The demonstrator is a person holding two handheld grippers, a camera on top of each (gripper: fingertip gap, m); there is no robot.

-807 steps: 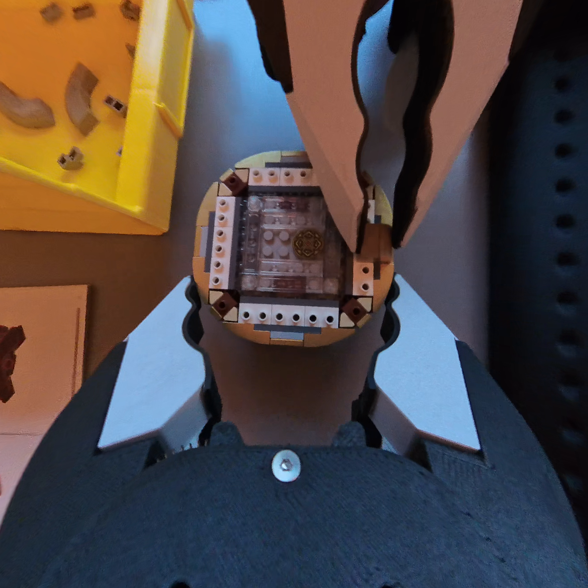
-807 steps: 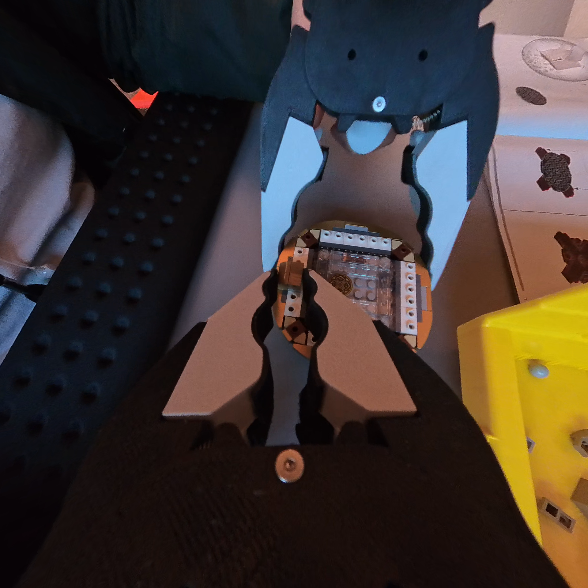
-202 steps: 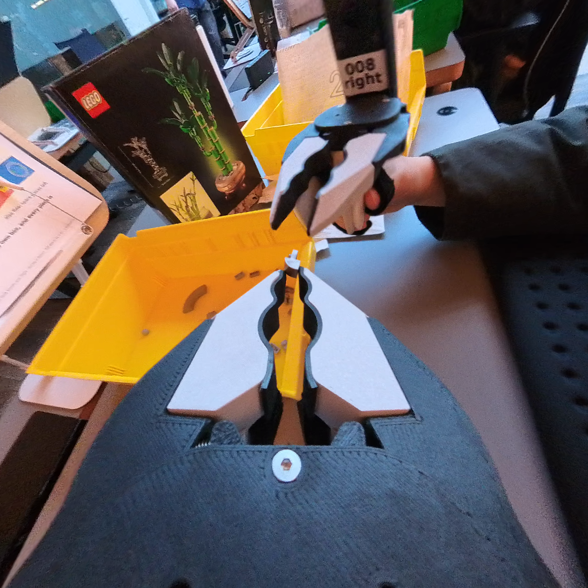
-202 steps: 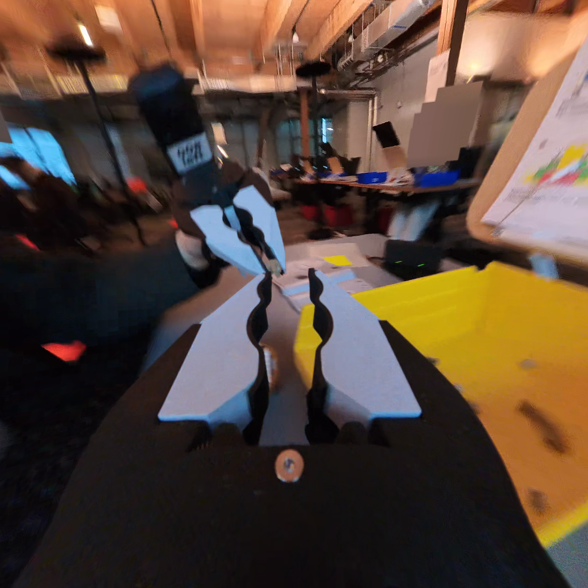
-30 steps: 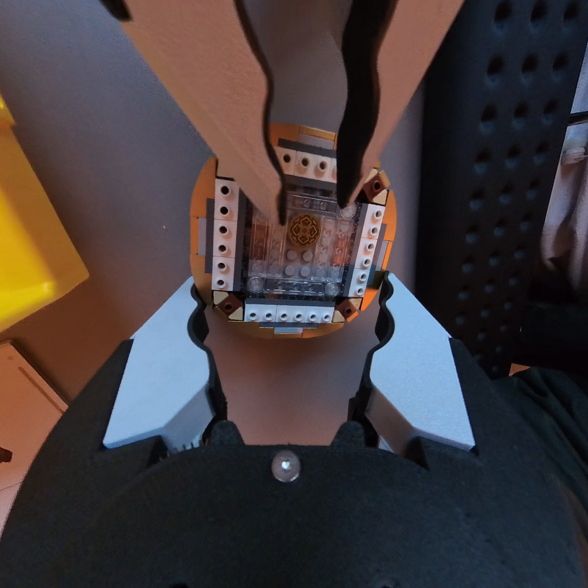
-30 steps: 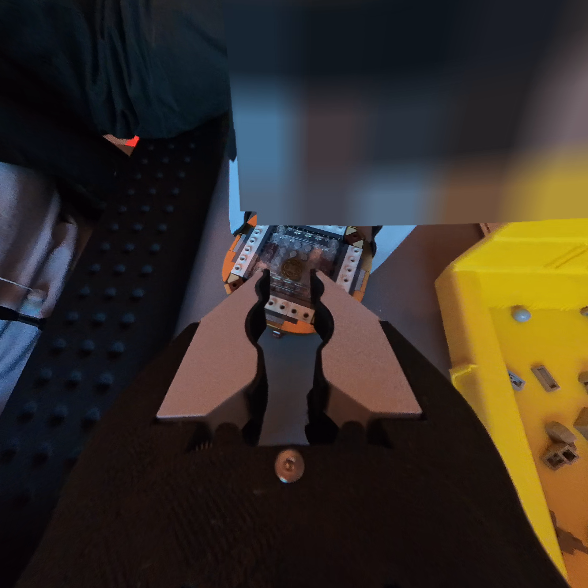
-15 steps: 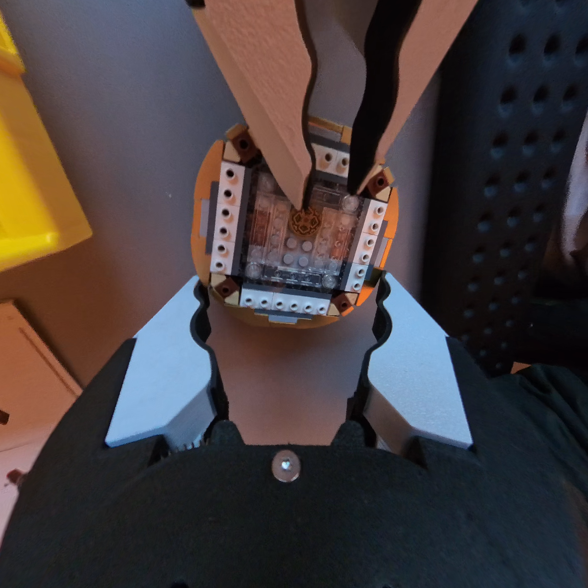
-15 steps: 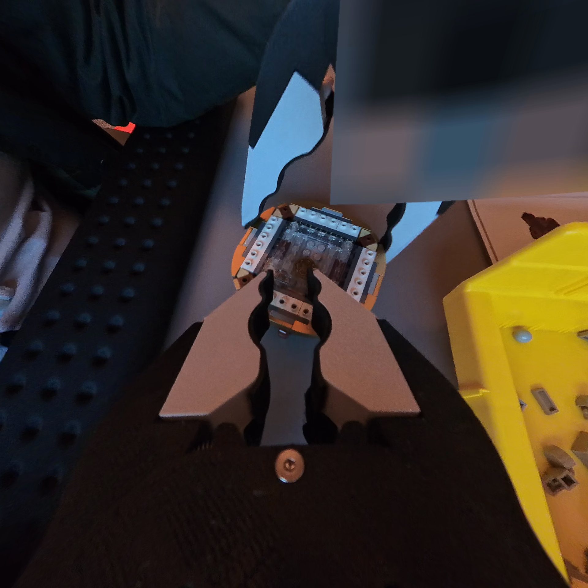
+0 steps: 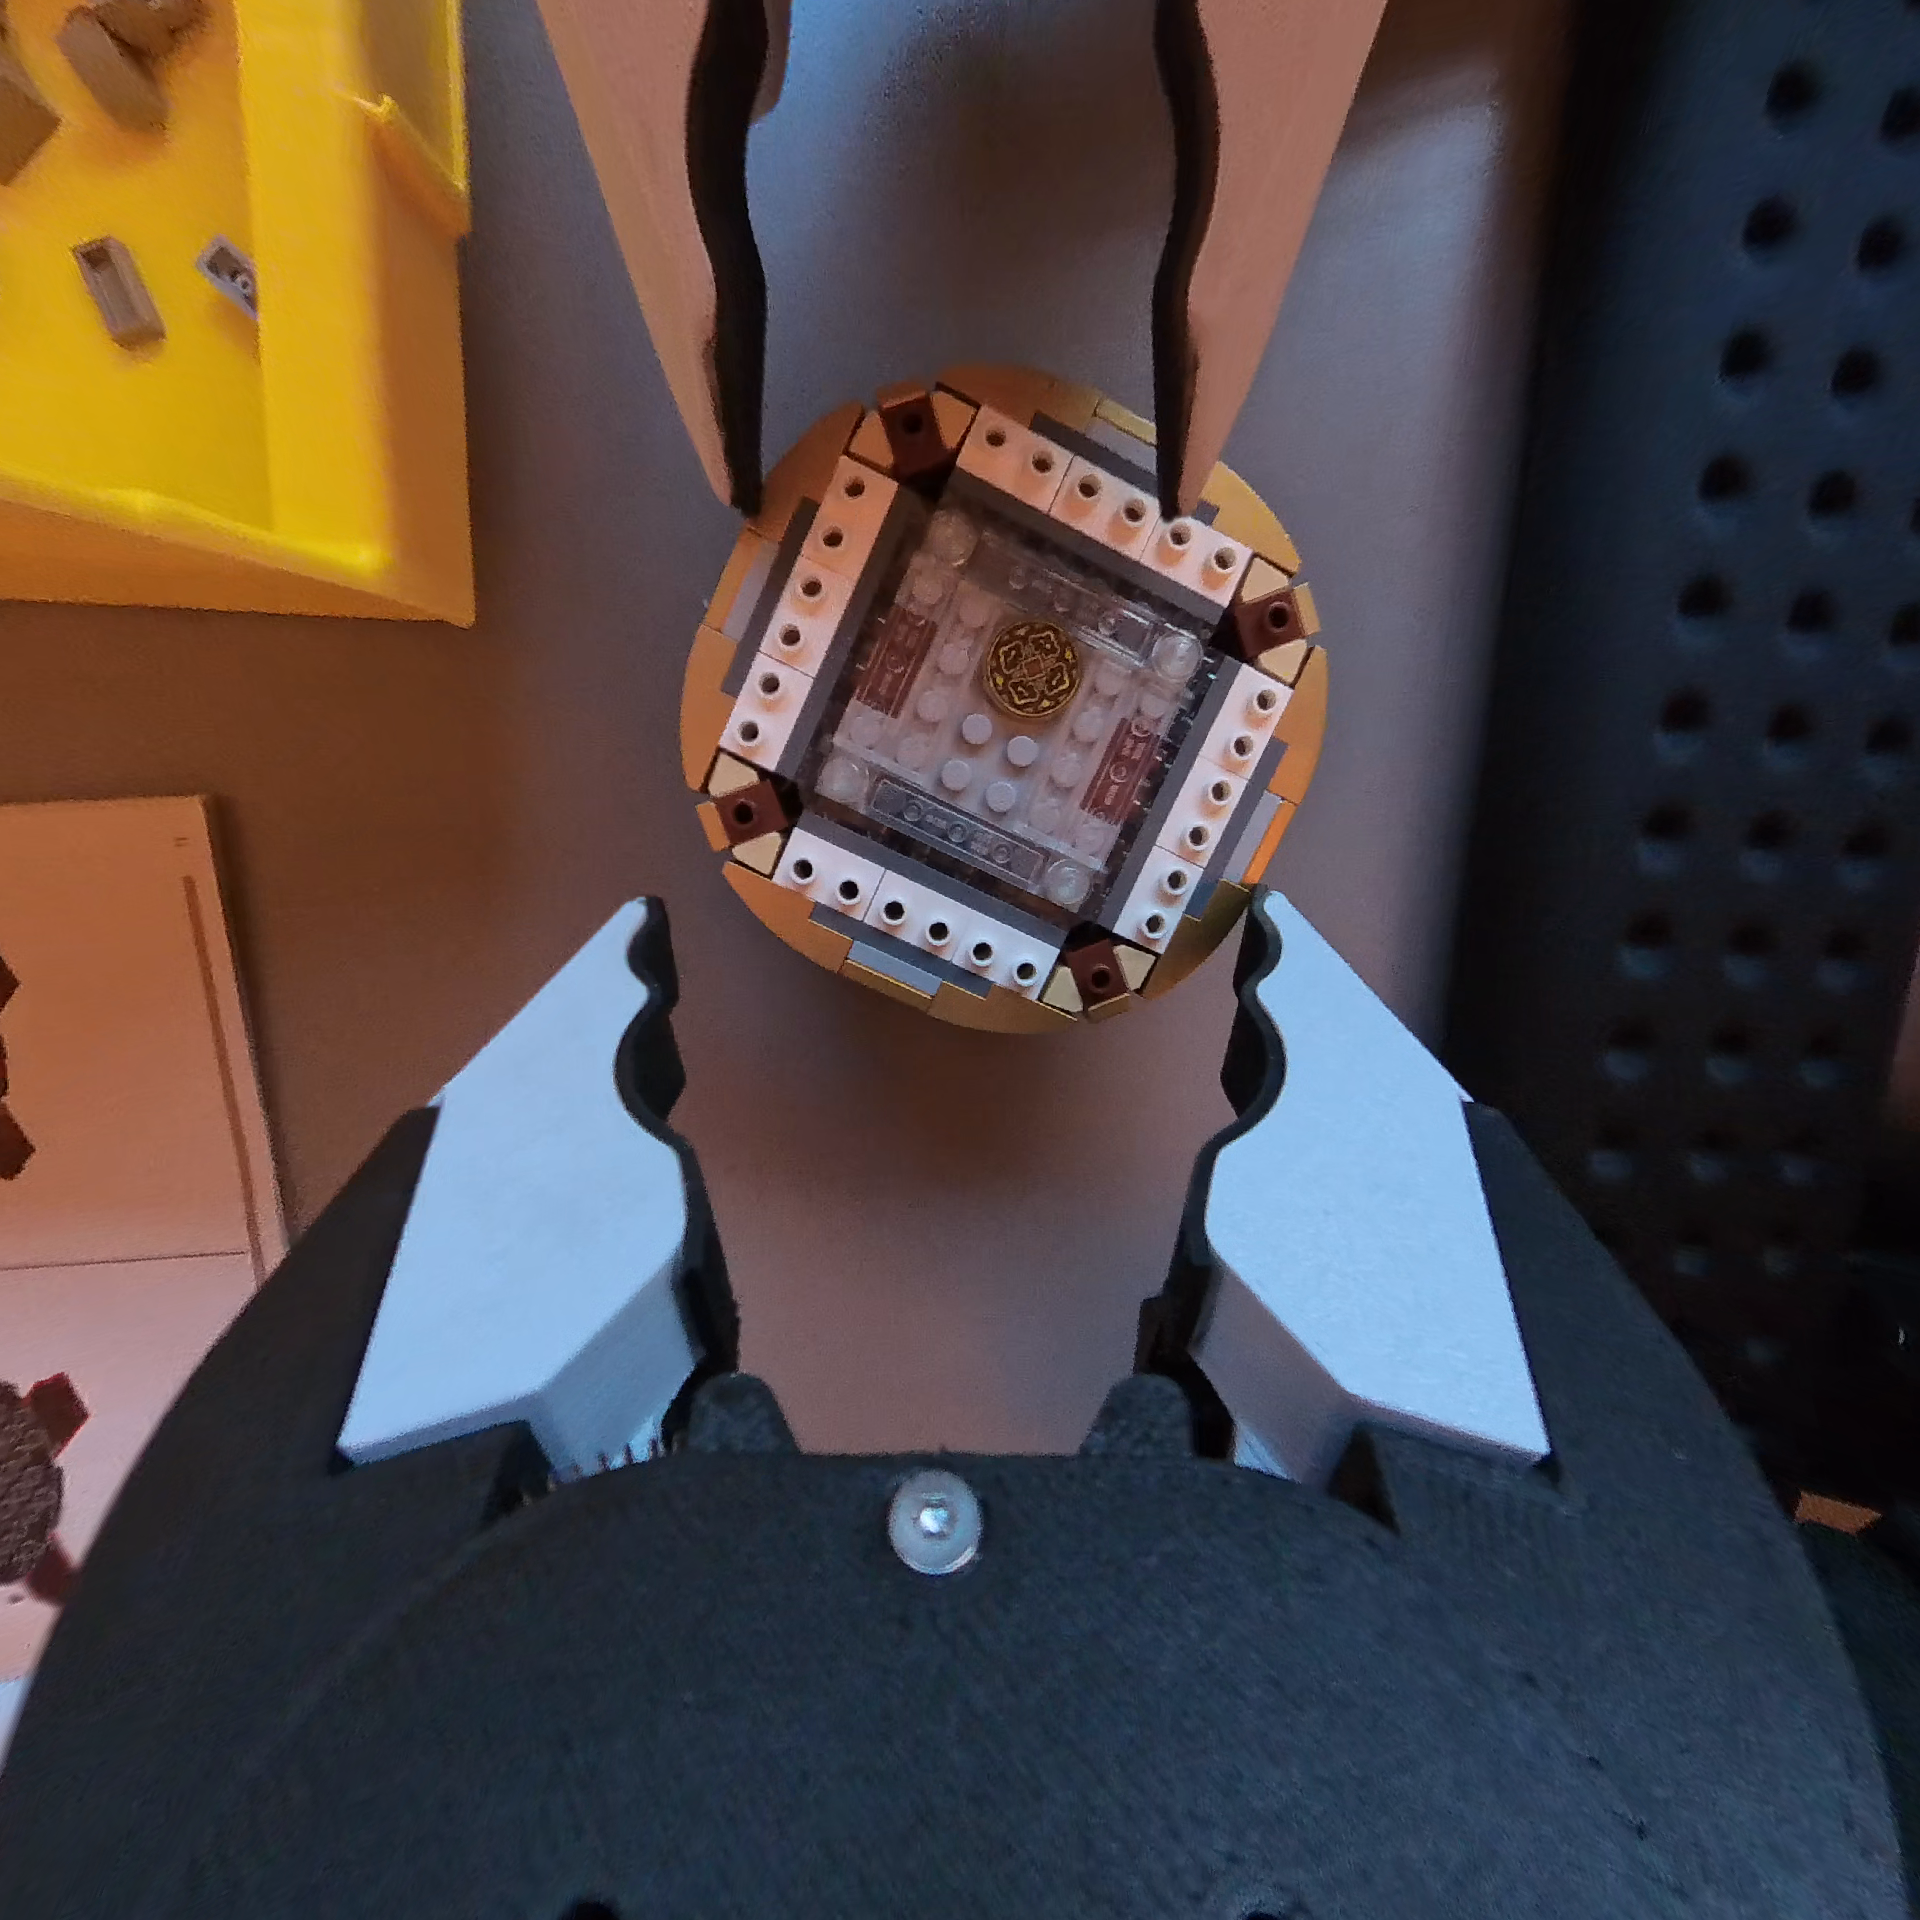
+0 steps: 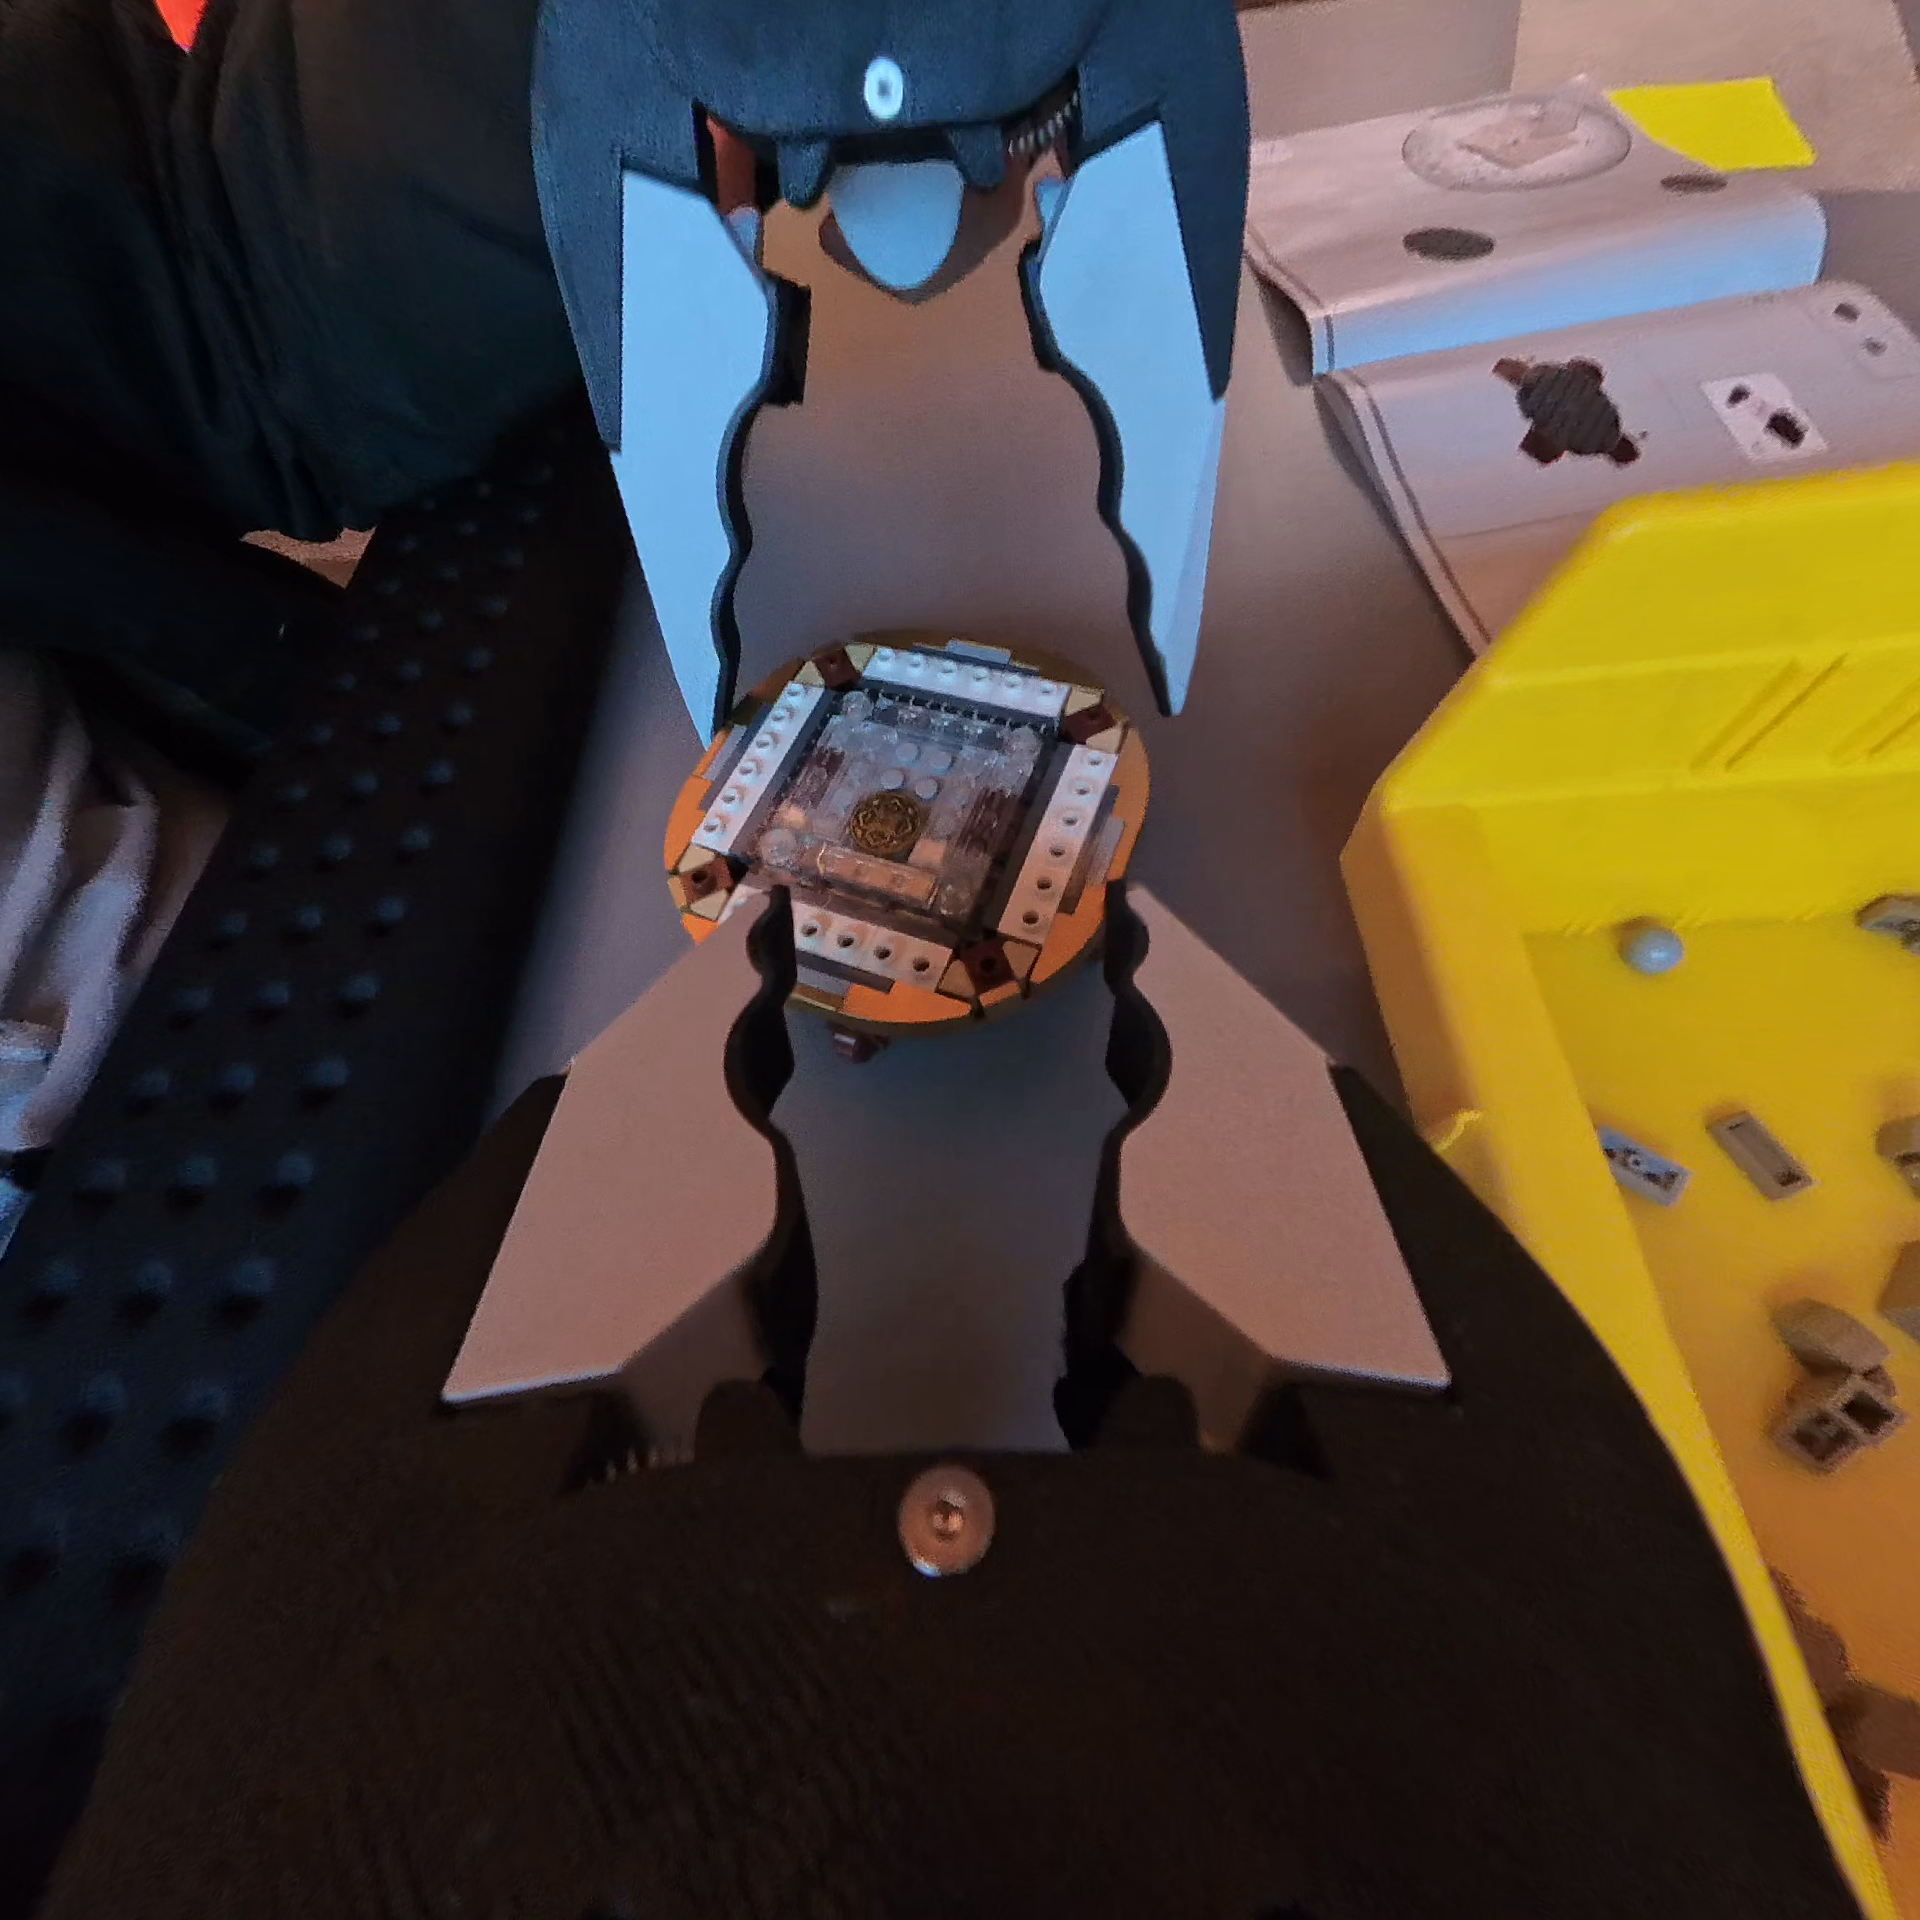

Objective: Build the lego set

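Grey-fingered, the left gripper (image 9: 951, 914) stands wide open and empty, its tips just short of the round lego model (image 9: 1003, 696) on the table (image 9: 966, 1195). That model, tan-rimmed with white bricks framing a clear studded centre and a gold patterned disc (image 9: 1032, 668), lies between both grippers. Beyond it the right gripper (image 9: 956, 509) is also spread wide, holding nothing, its fingertips (image 9: 1195, 488) at the model's far edge. A yellow bin (image 9: 343, 312) of loose pieces sits farther left; a black perforated mat (image 9: 1714, 623) lies right.

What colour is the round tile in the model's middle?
Dark brown with a gold pattern; left wrist view.
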